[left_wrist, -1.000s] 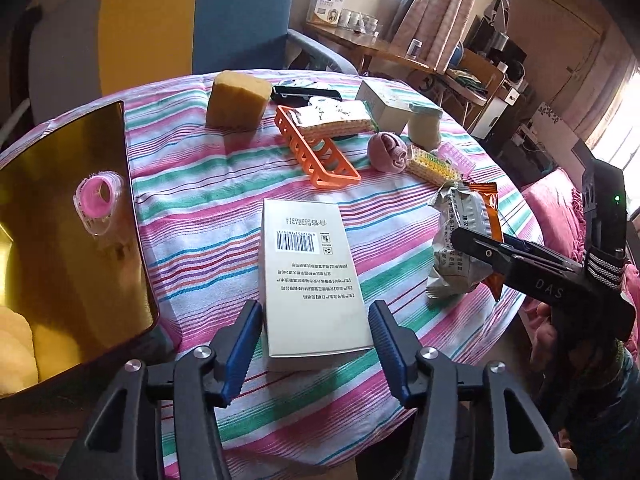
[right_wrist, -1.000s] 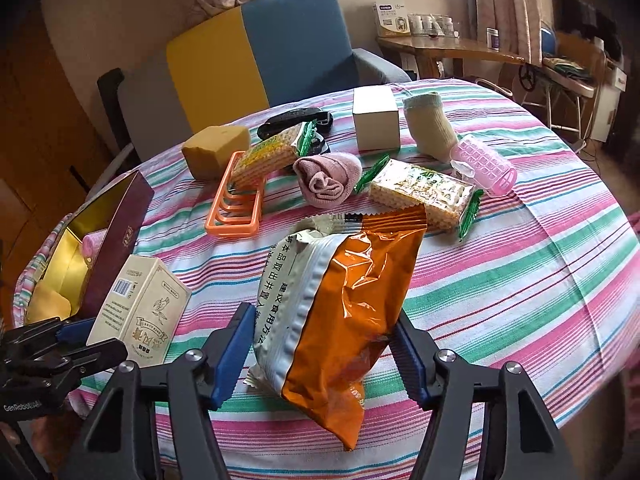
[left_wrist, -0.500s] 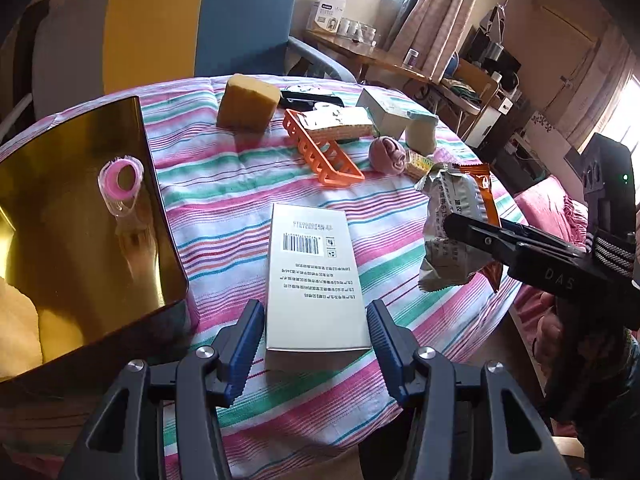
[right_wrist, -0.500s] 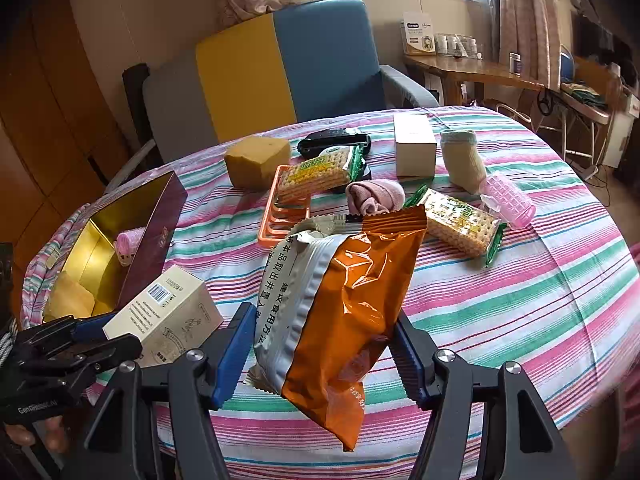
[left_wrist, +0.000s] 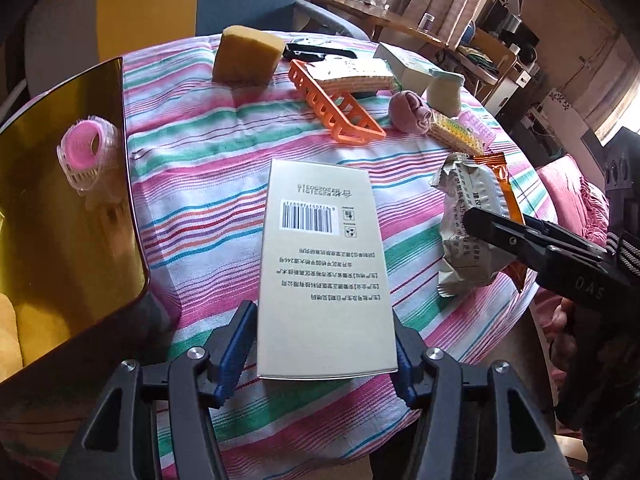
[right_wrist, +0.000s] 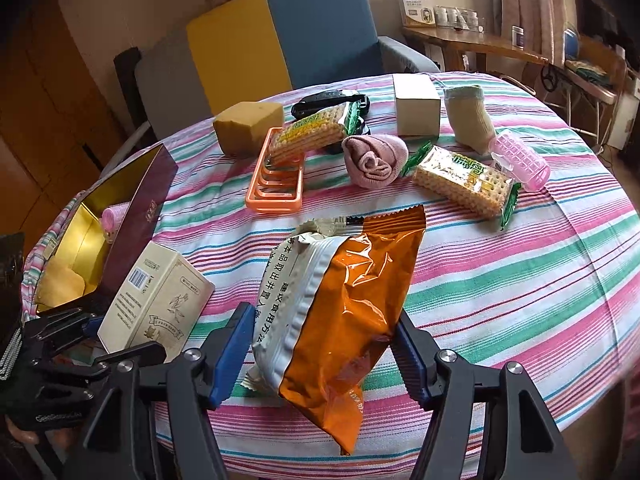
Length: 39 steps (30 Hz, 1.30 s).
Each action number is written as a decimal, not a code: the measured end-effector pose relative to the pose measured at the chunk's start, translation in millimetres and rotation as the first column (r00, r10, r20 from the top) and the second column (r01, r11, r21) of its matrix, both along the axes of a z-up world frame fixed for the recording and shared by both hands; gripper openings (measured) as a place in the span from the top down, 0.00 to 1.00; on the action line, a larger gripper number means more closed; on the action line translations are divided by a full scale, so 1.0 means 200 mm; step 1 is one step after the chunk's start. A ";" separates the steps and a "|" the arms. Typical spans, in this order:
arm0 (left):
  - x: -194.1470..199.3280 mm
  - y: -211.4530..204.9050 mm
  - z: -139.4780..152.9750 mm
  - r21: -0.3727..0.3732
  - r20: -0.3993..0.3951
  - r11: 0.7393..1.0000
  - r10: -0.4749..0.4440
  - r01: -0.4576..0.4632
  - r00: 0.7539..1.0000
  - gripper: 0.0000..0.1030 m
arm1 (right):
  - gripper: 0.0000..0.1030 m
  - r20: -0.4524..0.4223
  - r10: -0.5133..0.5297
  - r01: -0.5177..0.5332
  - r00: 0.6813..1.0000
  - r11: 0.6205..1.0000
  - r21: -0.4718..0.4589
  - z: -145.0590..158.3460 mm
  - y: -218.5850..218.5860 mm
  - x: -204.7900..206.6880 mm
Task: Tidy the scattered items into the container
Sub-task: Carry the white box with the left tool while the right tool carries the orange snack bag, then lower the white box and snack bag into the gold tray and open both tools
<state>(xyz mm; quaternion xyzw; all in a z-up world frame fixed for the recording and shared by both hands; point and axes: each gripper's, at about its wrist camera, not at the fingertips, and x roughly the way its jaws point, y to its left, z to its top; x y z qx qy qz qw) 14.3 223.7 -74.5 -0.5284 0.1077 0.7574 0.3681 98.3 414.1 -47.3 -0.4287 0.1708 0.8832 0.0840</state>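
My left gripper [left_wrist: 324,344] is shut on a cream carton with a barcode [left_wrist: 324,264] and holds it above the striped table, just right of the gold-lined box [left_wrist: 68,208]. The box holds a pink hair roller [left_wrist: 86,154] and something yellow. My right gripper [right_wrist: 324,344] is shut on an orange and grey snack bag [right_wrist: 344,300], lifted over the table's front edge. The carton [right_wrist: 156,300] and the box [right_wrist: 132,216] also show in the right wrist view at the left.
On the table lie a yellow sponge [right_wrist: 248,128], an orange rack [right_wrist: 276,188] with a cracker pack [right_wrist: 308,136], a rolled pink cloth [right_wrist: 372,160], a second cracker pack [right_wrist: 464,180], a pink roller [right_wrist: 520,164], a sock [right_wrist: 468,120], a small carton [right_wrist: 416,108] and a black item [right_wrist: 328,102]. An armchair stands behind.
Both grippers have lifted their items and drawn back and up. The carton has come off the cloth and moved closer to the gold box. The snack bag hangs higher.
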 end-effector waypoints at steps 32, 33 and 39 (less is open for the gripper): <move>-0.14 -0.55 0.45 0.272 -0.161 0.936 0.275 -0.225 0.948 0.51 | 0.41 -0.107 0.250 -0.244 0.962 0.968 0.063 0.31 -0.38 -0.22; -0.17 -0.60 0.47 0.277 -0.167 0.928 0.303 -0.250 0.938 0.51 | 0.41 -0.117 0.270 -0.265 0.956 0.963 0.054 0.33 -0.42 -0.26; -0.41 -0.85 0.50 0.260 -0.184 0.884 0.439 -0.387 0.879 0.50 | 0.41 -0.142 0.368 -0.371 0.919 0.929 0.005 0.37 -0.67 -0.57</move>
